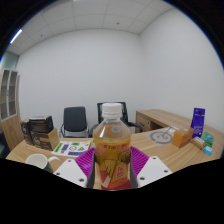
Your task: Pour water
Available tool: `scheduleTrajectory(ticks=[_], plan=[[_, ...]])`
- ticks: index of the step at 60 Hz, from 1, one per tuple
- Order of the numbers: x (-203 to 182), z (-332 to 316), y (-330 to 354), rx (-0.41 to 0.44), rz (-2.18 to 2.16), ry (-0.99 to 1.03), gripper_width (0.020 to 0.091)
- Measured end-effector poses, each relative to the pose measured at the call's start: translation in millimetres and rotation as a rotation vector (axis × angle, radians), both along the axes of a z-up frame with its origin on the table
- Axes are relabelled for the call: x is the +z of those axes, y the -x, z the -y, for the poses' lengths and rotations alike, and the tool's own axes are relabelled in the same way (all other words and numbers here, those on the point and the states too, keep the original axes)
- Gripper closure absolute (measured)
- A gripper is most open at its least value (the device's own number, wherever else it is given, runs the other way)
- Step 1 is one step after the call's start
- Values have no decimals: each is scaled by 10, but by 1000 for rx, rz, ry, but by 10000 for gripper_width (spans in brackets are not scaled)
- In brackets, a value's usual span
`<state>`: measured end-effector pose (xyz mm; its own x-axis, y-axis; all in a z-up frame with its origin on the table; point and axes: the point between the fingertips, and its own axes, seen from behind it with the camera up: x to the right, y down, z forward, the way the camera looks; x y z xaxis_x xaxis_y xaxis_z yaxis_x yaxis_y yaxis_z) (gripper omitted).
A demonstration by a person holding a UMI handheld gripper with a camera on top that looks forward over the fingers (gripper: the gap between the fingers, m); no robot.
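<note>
A clear bottle point(112, 140) with a white cap and a yellow-and-red label stands upright between my fingers, held above the table. My gripper point(112, 172) is shut on the bottle, with the magenta pads point(86, 162) pressing on its two sides. A white cup point(38, 160) sits on the wooden table point(150, 140), to the left of the fingers. The bottle's bottom is hidden below the fingers.
A green-and-white paper point(72, 147) lies on the table behind the cup. An orange box point(181, 137), a blue carton point(198, 121) and a white bowl point(160, 134) stand at the right. Two office chairs point(74, 121) and a black device point(38, 126) are beyond the table.
</note>
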<state>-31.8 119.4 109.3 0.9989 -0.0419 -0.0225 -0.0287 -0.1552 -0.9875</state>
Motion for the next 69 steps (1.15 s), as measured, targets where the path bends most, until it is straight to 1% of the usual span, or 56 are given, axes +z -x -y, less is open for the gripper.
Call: scheduleTrajectory(ticks=[4, 5, 9, 10, 11, 14, 21, 23, 29, 30, 33, 34, 35, 38, 44, 50, 54, 60, 69], plan=[[-364, 45, -64, 3, -13, 39, 600], [-313, -27, -71, 3, -9, 45, 600], [-537, -41, -83, 5, 5, 80, 600], [-599, 24, -79, 10, 9, 93, 587], [-550, 0, -73, 13, 6, 64, 595], [-558, -35, -78, 15, -2, 45, 597], [-574, -46, -97, 13, -6, 41, 598], [-574, -44, -101, 9, -3, 47, 569], [-586, -28, -119, 7, -14, 117, 448], [-576, -10, -121, 6, -26, 130, 414], [-464, 96, -168, -13, -65, 134, 278], [-422, 150, -175, -19, -76, 132, 248], [-395, 212, -129, -28, -81, 135, 246], [-315, 426, -77, -14, -99, 143, 267], [-185, 901, 6, -33, -117, 175, 263], [125, 1494, 264, -13, -138, 190, 264], [318, 1824, 527, -16, -143, 205, 266], [615, 2338, 949, 6, -127, 228, 265], [1079, 2913, 1609, 19, -112, 229, 265]])
